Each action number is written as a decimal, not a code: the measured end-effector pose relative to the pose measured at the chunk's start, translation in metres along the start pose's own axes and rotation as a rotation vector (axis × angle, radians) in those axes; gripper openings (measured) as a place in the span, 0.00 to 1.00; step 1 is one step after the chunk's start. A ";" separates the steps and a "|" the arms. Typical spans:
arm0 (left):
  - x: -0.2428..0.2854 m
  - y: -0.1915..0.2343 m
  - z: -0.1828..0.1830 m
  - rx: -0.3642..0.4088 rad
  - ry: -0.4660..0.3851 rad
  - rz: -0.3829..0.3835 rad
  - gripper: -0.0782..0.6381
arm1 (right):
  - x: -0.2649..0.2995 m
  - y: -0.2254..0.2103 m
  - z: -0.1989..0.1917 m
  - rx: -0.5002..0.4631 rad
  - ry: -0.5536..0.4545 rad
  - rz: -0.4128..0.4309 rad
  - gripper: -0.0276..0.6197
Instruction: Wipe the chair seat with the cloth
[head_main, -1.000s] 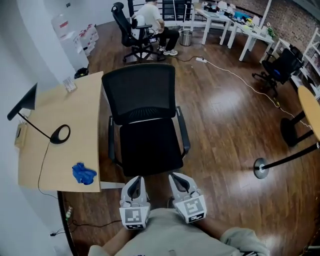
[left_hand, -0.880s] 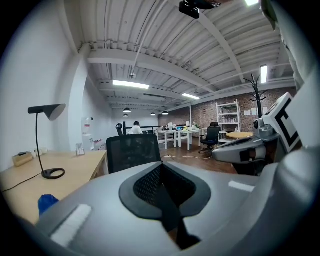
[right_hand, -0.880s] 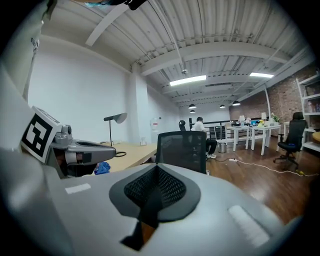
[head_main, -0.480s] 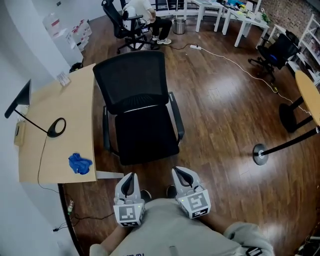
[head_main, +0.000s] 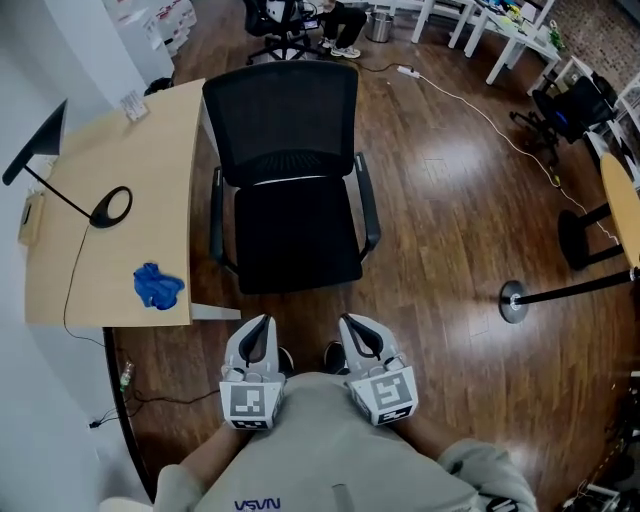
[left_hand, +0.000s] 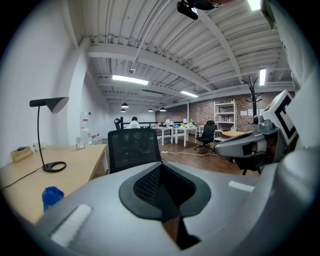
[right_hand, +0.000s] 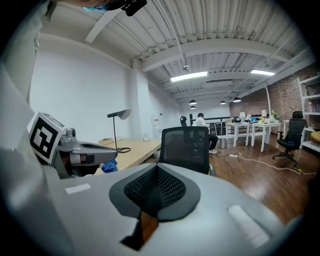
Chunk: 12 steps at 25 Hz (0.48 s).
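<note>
1. Cloth (head_main: 157, 287) is lying in a crumpled blue heap on the wooden surface (head_main: 130, 150), near its front edge. It is sitting well apart from the chair seat (head_main: 297, 240), off to that seat's left.
2. Nothing is lying on the chair seat, which is showing bare and dark. Whether it is already wiped is not showing, so the scene is fitting both a cloth waiting to be fetched and a cloth laid back down after wiping.
3. Left gripper (head_main: 262, 325) and right gripper (head_main: 356, 323) are hovering side by side close to the person's body, just short of the seat's front edge and pointing towards the chair. On both of them the fingers are pressing together, with nothing gripped between them.
4. Judging by its bunched folds, the cloth is looking soft, light and limp. It is probably going to sag and unfold when lifted, rather than keeping its shape. It is not looking fragile, though a single thin layer may be slipping out of a shallow pinch.
5. If it is being picked up, the raised hump in the middle of the heap is offering the best hold, since several folds are stacking there. Fingers would be needing to spread first, then close from above over that hump, not over a loose corner.
6. Lamp base (head_main: 110, 207) is sitting further up the surface, apart from the cloth.
</note>
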<state>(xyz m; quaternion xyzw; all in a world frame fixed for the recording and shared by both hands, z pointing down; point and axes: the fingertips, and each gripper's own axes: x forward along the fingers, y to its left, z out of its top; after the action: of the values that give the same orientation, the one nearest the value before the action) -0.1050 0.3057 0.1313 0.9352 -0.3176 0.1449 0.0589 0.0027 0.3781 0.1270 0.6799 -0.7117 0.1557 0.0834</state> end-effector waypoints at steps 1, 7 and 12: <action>-0.001 0.000 -0.001 0.000 0.004 -0.010 0.12 | 0.001 0.003 -0.002 0.002 0.006 -0.001 0.04; -0.006 -0.001 -0.007 0.014 0.019 -0.049 0.12 | 0.005 0.013 -0.010 0.022 0.018 -0.006 0.04; -0.012 0.008 -0.013 0.001 0.031 -0.034 0.12 | 0.010 0.022 -0.011 0.032 0.020 0.006 0.04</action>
<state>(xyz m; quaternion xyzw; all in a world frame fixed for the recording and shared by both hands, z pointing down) -0.1215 0.3087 0.1403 0.9381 -0.3008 0.1587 0.0656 -0.0209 0.3728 0.1378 0.6776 -0.7102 0.1742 0.0789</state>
